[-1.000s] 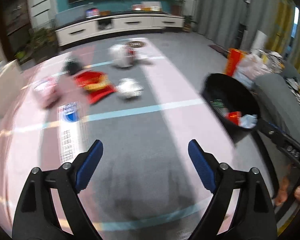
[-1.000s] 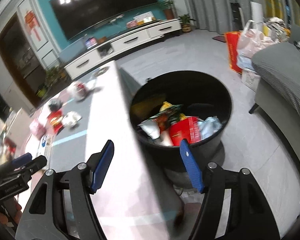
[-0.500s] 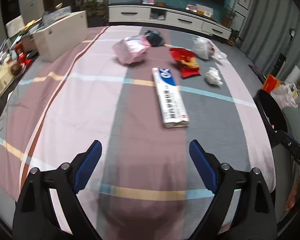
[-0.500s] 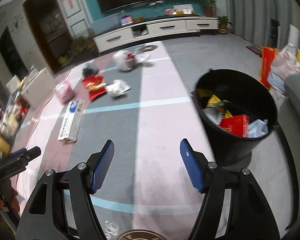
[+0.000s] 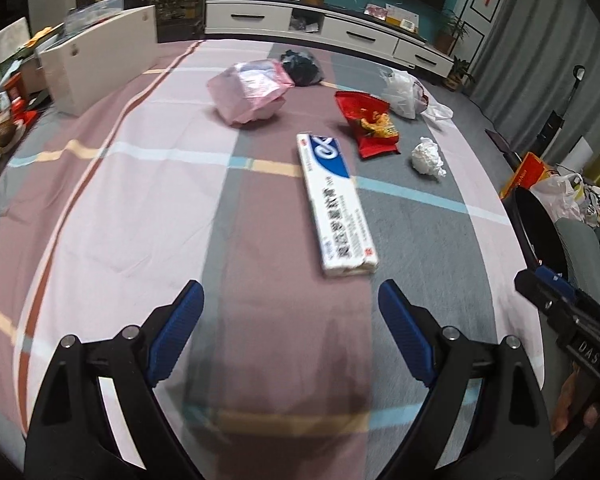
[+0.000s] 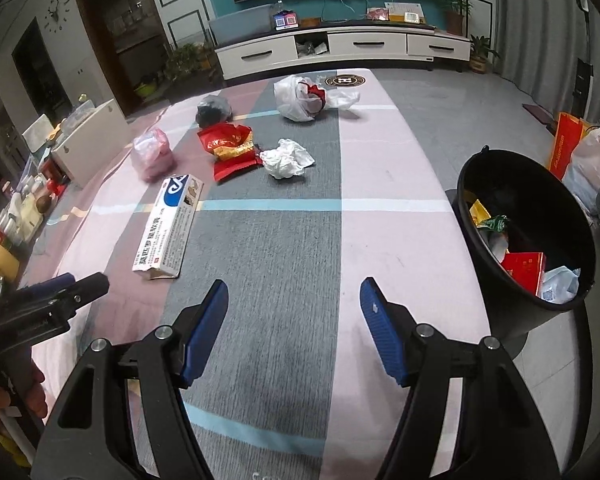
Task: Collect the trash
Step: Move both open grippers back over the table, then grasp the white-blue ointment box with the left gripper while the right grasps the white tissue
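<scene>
Both claws (image 5: 290, 308) (image 6: 294, 308) apart, empty; long white-blue carton (image 5: 336, 204) flat on striped cloth, near end crumpled

Bare cloth (image 5: 284, 320) is lying open under both grippers. Ahead, the box (image 6: 168, 228) is sitting nearest, with clear lanes on either side. Farther on, the wrapper (image 6: 230, 148), tissue (image 6: 286, 158) and bags are crowding together. The bin (image 6: 532, 240) is standing off the table's right edge.

Cloth, card, film and plastic

Matt woven checked tablecloth (image 5: 148, 200); printed cardboard box (image 5: 336, 204); glossy crinkled red wrapper (image 5: 370, 124); crumpled white paper (image 5: 428, 157); smooth black plastic bin (image 6: 528, 184), right of frame.
</scene>
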A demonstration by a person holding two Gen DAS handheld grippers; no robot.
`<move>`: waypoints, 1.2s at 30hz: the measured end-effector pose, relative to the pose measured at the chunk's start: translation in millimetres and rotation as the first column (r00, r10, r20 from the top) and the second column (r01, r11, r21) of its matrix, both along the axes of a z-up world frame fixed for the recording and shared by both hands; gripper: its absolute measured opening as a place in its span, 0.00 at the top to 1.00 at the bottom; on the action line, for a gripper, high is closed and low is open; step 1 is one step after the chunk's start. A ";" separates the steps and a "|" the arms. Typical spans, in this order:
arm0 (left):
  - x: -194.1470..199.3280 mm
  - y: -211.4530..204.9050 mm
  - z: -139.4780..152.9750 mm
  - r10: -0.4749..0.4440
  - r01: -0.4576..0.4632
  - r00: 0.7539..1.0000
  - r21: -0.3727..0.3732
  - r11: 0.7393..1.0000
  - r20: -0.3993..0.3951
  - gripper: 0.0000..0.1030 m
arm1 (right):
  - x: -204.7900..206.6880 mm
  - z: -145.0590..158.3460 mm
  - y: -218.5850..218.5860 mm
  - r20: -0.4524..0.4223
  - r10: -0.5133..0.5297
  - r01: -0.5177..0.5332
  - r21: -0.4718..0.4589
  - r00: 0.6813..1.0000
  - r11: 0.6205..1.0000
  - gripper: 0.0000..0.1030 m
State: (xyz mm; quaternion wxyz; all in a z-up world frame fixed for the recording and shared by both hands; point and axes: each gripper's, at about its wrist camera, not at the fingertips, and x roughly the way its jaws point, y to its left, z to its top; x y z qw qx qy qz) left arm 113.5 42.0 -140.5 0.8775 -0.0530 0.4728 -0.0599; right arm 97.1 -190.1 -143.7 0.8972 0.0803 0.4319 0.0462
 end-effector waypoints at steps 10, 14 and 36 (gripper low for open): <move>52.0 -30.7 -17.4 -0.044 0.044 0.999 -0.007 0.999 -0.006 0.18 | 14.2 -16.0 -8.4 -0.036 -0.016 0.016 0.007 0.999 1.000 0.34; 65.5 -37.8 -26.7 -0.038 0.038 0.999 0.012 0.999 -0.022 0.34 | 18.6 -20.6 -11.4 -0.043 -0.024 0.024 0.009 0.999 1.000 0.34; 65.3 28.6 -3.0 0.101 -0.101 0.993 0.001 0.995 0.057 0.59 | 112.0 -22.5 17.2 0.030 0.057 -0.057 0.019 0.998 0.998 0.35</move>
